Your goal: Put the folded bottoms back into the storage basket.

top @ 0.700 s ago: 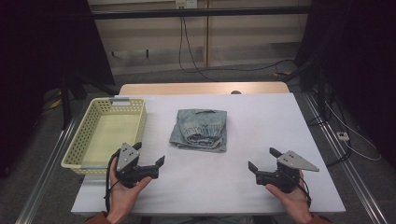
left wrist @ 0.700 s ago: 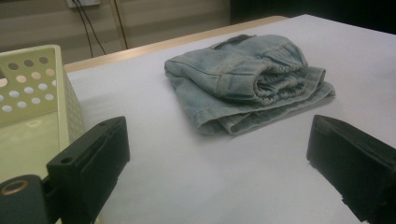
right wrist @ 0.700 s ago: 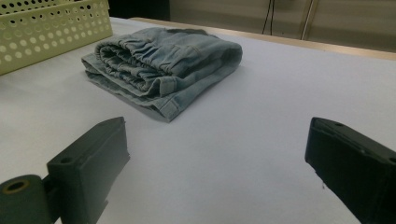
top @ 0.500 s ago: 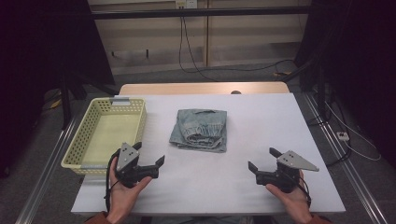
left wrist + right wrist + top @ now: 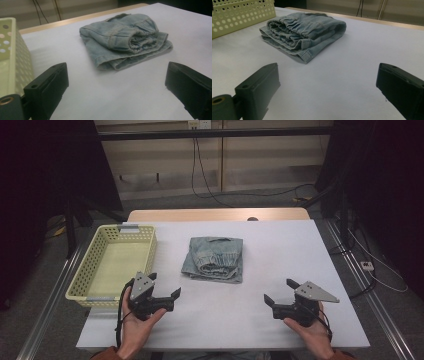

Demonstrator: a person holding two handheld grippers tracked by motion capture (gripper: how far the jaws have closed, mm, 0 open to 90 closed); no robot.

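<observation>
1. High view: a folded pair of light-blue denim shorts (image 5: 214, 259) lies near the middle of the white tabletop (image 5: 280, 245), a little toward its far side. A pale yellow perforated basket (image 5: 112, 265) stands at the tabletop's left edge, apart from the shorts. The left gripper (image 5: 168, 292), held in the person's left hand (image 5: 135, 322), sits near the front edge just beside the basket's near corner; its fingers are spread apart and hold nothing. The right gripper (image 5: 280, 293), held in the right hand (image 5: 310, 332), hovers near the front right, fingers likewise spread and empty, with a grey three-cornered plate (image 5: 315, 291) on top. Both grippers are well short of the shorts.

2. Left gripper view: the two black fingers (image 5: 47, 87) stand wide apart over bare tabletop. The denim shorts (image 5: 125, 40) lie ahead between them, elastic waistband showing at the fold. The basket (image 5: 13, 57) wall runs along the left edge.

3. Right gripper view: the fingers (image 5: 258, 86) are wide apart, nothing between them. The shorts (image 5: 304, 32) lie ahead and left, the gathered waistband facing the camera, and the basket (image 5: 242, 13) is behind them at upper left.
</observation>
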